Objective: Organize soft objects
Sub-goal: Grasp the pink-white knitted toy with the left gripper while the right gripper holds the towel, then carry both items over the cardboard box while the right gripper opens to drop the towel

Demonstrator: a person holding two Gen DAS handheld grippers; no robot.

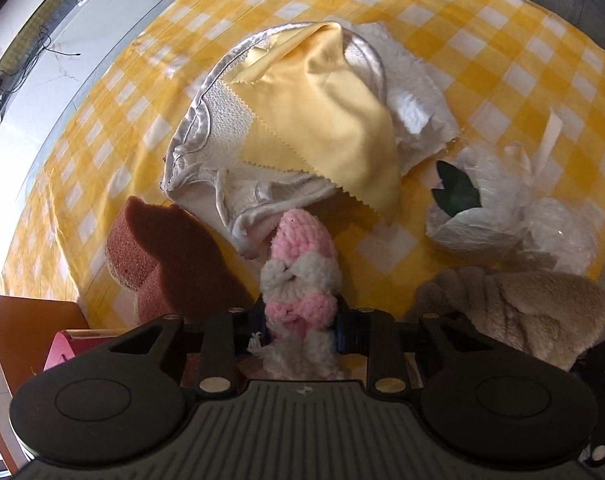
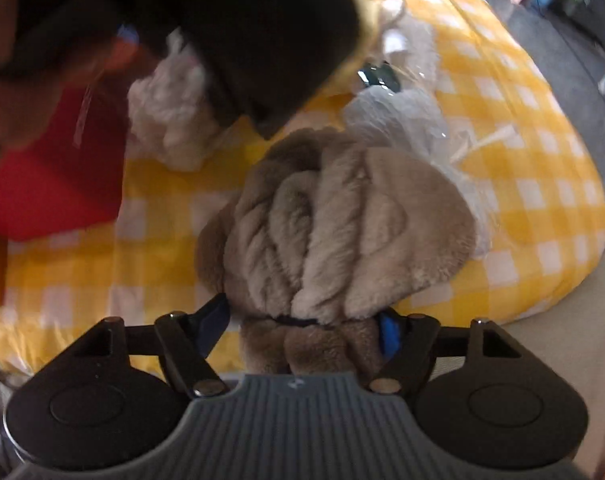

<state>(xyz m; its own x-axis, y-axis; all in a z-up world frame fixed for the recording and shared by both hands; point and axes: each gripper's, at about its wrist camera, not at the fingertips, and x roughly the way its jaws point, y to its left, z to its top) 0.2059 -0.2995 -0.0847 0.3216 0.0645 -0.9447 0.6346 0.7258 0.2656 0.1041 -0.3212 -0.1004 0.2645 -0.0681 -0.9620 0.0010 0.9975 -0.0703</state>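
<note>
A pink and white knitted piece (image 1: 300,276) stands between the fingers of my left gripper (image 1: 302,316), whose pads press on both its sides just above the yellow checked cloth (image 1: 502,60). A beige plush piece (image 2: 334,232), rolled in thick folds, lies on the cloth between the fingers of my right gripper (image 2: 302,316). Those jaws stand wide: the left finger (image 2: 214,320) is just clear of the plush and the right one is at its edge. The same beige plush (image 1: 522,312) shows at the lower right of the left wrist view.
A pale yellow cloth (image 1: 322,112) lies over a white satin-trimmed fabric (image 1: 222,120) and crumpled white paper (image 1: 414,92). A brown sponge (image 1: 170,248) sits at the left, a clear plastic bag (image 1: 502,208) at the right. The table edge (image 1: 42,184) curves along the left.
</note>
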